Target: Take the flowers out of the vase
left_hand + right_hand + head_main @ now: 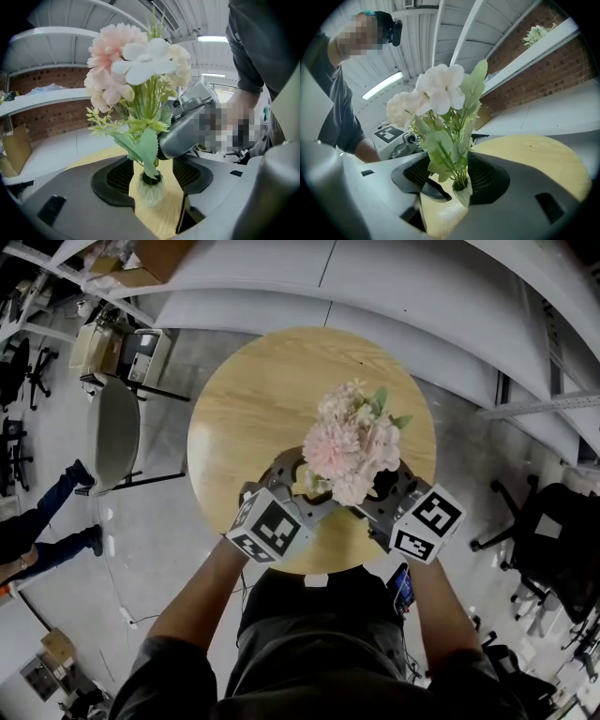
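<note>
Vase (150, 190) between spread left tongs (153, 171), right tongs (447, 177); table (234, 399) edge near.

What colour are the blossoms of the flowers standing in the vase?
Pale pink and white; the left gripper view shows the flowers best.

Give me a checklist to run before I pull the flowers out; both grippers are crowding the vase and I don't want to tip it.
1. Flowers seated in the vase: ok, stems sit in its neck.
2. Vase upright on the table: ok.
3. Left gripper steadying the vase: not ok, jaws open on either side, not pressing.
4. Right gripper gripping the stems: not ok, jaws open with leaves and vase between them.
5. Grippers clear of each other: cannot tell, they are very close at the vase.
6. Bare table for laying the flowers down: ok, beyond the vase.
</note>
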Tool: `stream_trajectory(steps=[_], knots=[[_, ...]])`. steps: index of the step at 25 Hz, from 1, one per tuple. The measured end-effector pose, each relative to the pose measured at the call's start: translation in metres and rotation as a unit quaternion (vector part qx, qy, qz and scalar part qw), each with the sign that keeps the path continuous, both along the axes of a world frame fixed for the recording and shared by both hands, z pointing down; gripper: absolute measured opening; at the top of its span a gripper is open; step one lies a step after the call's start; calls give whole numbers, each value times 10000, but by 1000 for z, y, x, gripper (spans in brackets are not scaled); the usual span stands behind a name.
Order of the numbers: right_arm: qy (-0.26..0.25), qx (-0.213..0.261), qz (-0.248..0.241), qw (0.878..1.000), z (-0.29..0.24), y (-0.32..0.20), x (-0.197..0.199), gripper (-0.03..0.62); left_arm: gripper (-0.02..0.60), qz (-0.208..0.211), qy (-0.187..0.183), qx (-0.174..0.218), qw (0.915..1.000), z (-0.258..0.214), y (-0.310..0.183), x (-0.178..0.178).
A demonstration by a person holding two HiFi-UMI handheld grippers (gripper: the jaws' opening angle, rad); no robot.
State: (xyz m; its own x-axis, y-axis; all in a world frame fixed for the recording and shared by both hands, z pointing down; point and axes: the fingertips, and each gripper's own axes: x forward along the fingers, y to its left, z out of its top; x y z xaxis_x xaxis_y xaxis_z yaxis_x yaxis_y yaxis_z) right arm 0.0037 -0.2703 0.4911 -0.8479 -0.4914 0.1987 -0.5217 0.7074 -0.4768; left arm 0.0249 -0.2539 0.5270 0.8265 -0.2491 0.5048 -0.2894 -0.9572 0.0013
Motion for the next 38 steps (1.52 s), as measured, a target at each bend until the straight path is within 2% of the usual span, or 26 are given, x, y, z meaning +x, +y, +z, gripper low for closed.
stream_trajectory(steps=[5, 11, 22, 29, 33, 38], knots=[[-127, 39, 69, 9999, -6, 1, 1, 163, 190, -83, 49, 114, 9999, -9, -4, 0], [-409, -25, 159, 9990, -21, -3, 7, 119, 158, -157, 167, 153, 9996, -28, -9, 4], [-470, 181, 133, 9986, -61, -6, 1, 100, 129, -165, 373, 380, 9984, -70, -12, -3], [-502, 277, 122, 9983, -108, -10, 0, 92, 117, -83, 512, 433, 9977, -117, -17, -4], [-596, 257, 117, 9978, -143, -8, 5, 87, 110, -15, 712, 389, 9967, -153, -14, 0], [-508, 505, 98, 9974, -181, -3, 11, 83, 101, 65, 1037, 334, 9940, -189, -10, 7]])
